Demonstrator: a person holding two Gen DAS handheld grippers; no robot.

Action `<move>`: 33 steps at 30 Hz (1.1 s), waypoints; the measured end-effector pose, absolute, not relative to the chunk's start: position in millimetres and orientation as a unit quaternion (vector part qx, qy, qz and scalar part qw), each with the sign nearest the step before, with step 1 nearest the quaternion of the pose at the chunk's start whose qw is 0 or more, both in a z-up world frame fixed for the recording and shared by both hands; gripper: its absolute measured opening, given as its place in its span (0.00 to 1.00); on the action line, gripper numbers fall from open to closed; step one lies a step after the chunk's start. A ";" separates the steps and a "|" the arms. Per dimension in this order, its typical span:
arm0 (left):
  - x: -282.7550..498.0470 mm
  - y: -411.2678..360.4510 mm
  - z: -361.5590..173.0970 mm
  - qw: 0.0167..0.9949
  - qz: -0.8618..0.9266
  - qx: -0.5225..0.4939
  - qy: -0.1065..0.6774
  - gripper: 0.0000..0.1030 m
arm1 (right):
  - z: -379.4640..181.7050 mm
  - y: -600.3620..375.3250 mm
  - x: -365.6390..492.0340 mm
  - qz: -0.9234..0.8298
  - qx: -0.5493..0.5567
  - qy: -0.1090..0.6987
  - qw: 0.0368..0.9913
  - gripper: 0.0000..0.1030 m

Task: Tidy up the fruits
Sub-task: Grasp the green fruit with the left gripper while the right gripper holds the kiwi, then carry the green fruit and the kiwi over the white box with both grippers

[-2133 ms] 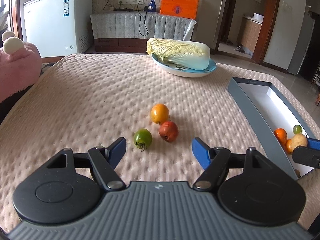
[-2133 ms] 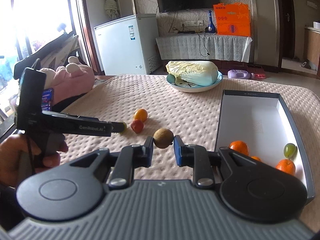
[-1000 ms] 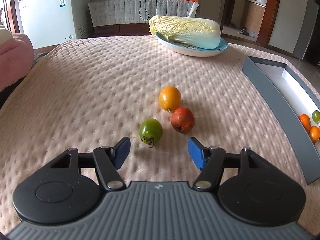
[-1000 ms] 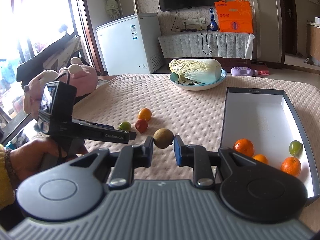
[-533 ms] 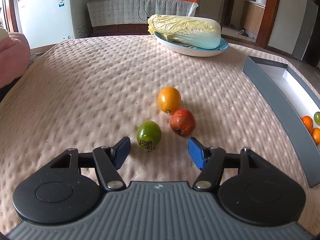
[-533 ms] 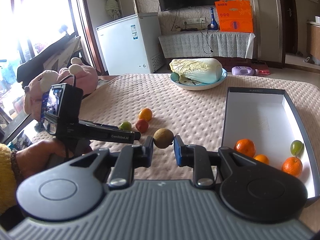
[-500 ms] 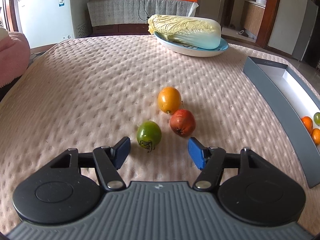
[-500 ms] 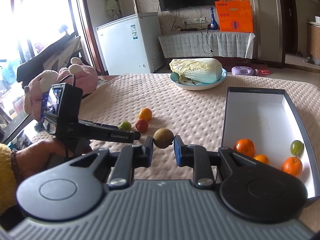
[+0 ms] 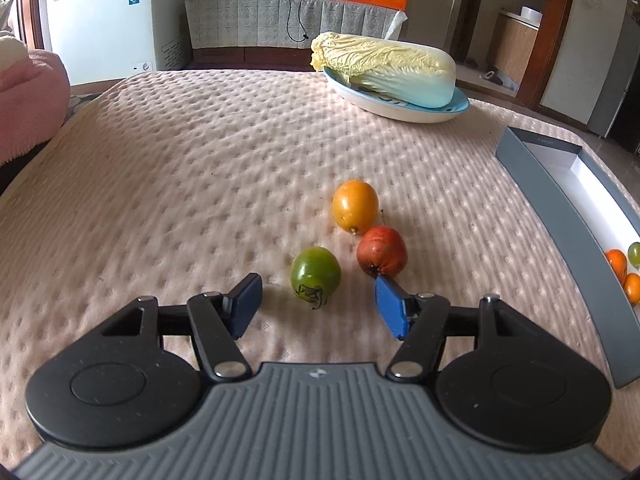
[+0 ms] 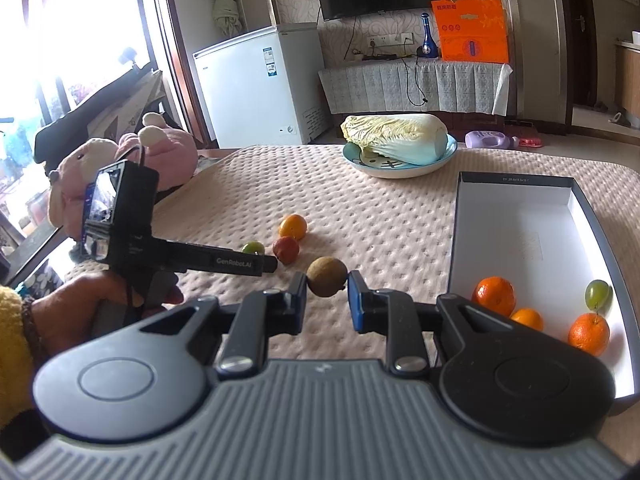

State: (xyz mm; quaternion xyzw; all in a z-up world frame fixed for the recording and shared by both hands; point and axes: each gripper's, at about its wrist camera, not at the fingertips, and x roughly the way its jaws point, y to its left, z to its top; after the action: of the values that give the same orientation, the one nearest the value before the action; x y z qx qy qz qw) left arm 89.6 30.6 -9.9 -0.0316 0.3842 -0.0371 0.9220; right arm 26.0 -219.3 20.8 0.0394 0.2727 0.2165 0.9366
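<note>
My left gripper [image 9: 318,307] is open, low over the quilted table cover, its fingers on either side of a green tomato [image 9: 315,275]. A red fruit [image 9: 381,256] lies just beyond the right fingertip and an orange fruit [image 9: 355,205] behind it. My right gripper [image 10: 327,296] is shut on a brown kiwi [image 10: 327,276], held above the table left of the grey box [image 10: 520,216]. The box holds oranges [image 10: 494,296] and a green grape [image 10: 598,295]. The left gripper [image 10: 264,266] also shows in the right wrist view.
A blue plate [image 9: 400,110] with a napa cabbage [image 9: 384,68] stands at the table's far side. A pink plush toy [image 10: 132,160] sits off the left edge. The grey box [image 9: 560,216] lies along the table's right side.
My left gripper has moved forward; the green tomato now sits between its open fingers. The right gripper still holds the kiwi in about the same place.
</note>
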 end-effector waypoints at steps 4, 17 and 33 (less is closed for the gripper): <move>89.0 31.7 -10.1 0.923 -0.039 -0.034 0.382 0.65 | 20.7 -218.3 27.0 0.218 0.039 0.273 0.936 0.24; 88.7 30.8 -6.9 0.923 -0.029 -0.023 0.382 0.28 | 21.7 -221.2 27.9 0.215 0.044 0.270 0.937 0.24; 66.5 1.9 32.0 0.933 -0.054 -0.030 0.356 0.28 | 20.5 -224.4 31.0 0.202 0.047 0.269 0.941 0.24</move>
State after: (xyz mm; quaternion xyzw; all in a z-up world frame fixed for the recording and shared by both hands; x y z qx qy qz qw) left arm 66.5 1.9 32.0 -0.0301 0.3555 -0.0539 0.9326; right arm 31.0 -224.4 20.5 0.0469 0.2686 0.2016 0.9408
